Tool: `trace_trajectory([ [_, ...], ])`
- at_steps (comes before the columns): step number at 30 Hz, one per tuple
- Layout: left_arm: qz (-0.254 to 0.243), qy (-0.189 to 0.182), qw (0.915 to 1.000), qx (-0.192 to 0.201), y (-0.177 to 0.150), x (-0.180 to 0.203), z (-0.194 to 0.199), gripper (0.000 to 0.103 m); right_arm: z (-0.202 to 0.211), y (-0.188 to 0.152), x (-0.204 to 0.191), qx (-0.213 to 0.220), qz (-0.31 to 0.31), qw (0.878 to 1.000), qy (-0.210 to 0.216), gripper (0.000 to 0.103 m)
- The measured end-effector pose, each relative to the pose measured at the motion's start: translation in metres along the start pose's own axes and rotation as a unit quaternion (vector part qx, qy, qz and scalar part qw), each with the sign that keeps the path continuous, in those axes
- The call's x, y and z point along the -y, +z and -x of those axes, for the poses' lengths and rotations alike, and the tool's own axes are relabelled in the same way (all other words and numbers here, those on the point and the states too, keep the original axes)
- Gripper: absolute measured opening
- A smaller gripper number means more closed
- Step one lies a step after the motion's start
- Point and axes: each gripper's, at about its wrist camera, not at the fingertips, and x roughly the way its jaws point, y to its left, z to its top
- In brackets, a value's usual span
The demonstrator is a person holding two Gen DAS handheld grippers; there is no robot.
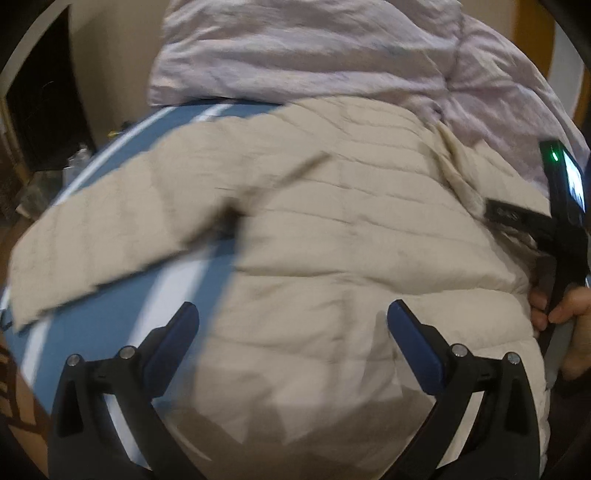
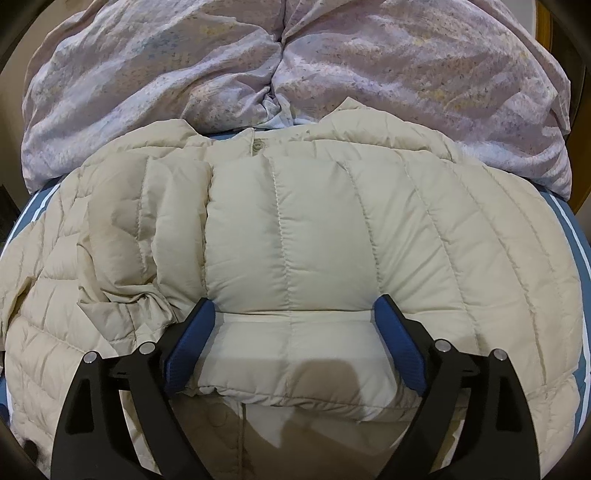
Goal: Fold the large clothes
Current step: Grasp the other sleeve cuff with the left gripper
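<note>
A beige quilted puffer jacket (image 2: pixel 332 221) lies spread on a blue bed sheet (image 2: pixel 565 236) with white stripes. In the right wrist view one padded part of it is folded over the body. The end of that fold lies between the blue pads of my right gripper (image 2: pixel 295 304), whose jaws stand wide and open beside it. In the blurred left wrist view the jacket (image 1: pixel 332 229) shows its back with one sleeve (image 1: pixel 110 240) stretched left over the sheet (image 1: pixel 122 332). My left gripper (image 1: pixel 291 314) hovers open above the hem with nothing between its fingers. At the right edge a hand (image 1: pixel 565 310) holds the other gripper's body.
A crumpled lilac duvet (image 2: pixel 295 62) is heaped along the far side of the bed, touching the jacket's collar; the left wrist view shows the duvet (image 1: pixel 295 48) too. Dark furniture (image 1: pixel 44 110) and small clutter stand beyond the bed's left edge. A wooden frame (image 2: pixel 543 22) shows far right.
</note>
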Motion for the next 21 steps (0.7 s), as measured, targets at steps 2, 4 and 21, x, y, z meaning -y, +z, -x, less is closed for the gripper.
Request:
trace_trajectory([
  [2, 0.008, 0.023, 0.9997, 0.007, 0.003, -0.019, 0.007, 0.101, -0.001, 0.0, 0.0, -0.002, 0.001, 1.0, 0.007, 0.096],
  [4, 0.02, 0.057, 0.9981, 0.01, 0.006, -0.042, 0.013, 0.101, -0.001, 0.001, -0.001, -0.002, 0.002, 1.0, 0.01, 0.097],
  [21, 0.203, 0.133, 0.9701, -0.006, 0.008, -0.23, 0.028, 0.079, -0.003, -0.001, 0.002, 0.003, -0.008, 0.999, 0.046, 0.102],
])
